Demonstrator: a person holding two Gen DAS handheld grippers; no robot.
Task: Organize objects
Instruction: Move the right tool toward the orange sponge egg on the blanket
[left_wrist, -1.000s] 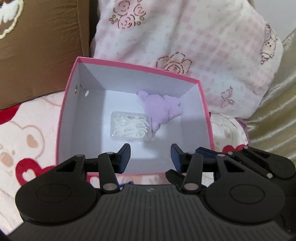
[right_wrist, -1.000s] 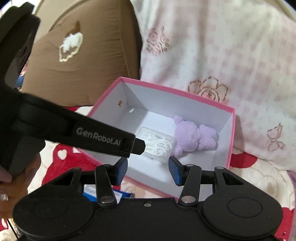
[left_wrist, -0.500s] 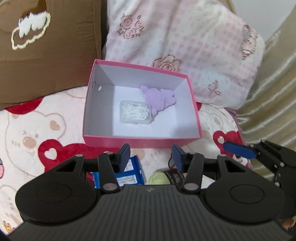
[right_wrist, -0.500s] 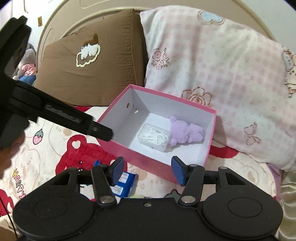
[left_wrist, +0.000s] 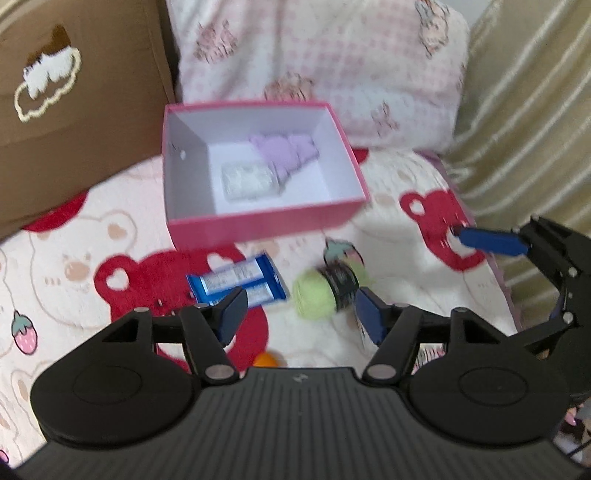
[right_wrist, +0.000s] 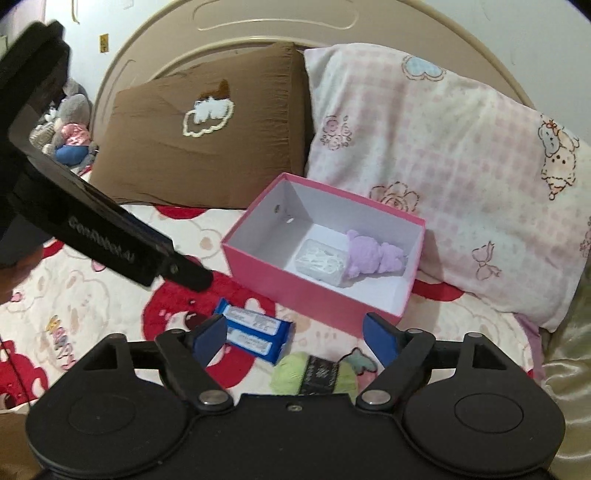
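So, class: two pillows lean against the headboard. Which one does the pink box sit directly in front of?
The pink-checked pillow with rose prints. The pink box lies at its foot, while the brown pillow with the cloud patch stands off to the left.

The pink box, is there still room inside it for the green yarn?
Yes. The pink box has bare floor along its near wall and right end. The clear case and purple plush crowd the back. The green yarn lies outside, beside the blue packet.

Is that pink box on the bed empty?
No. The pink box is open, with a clear plastic case and a purple plush toy on its white floor.
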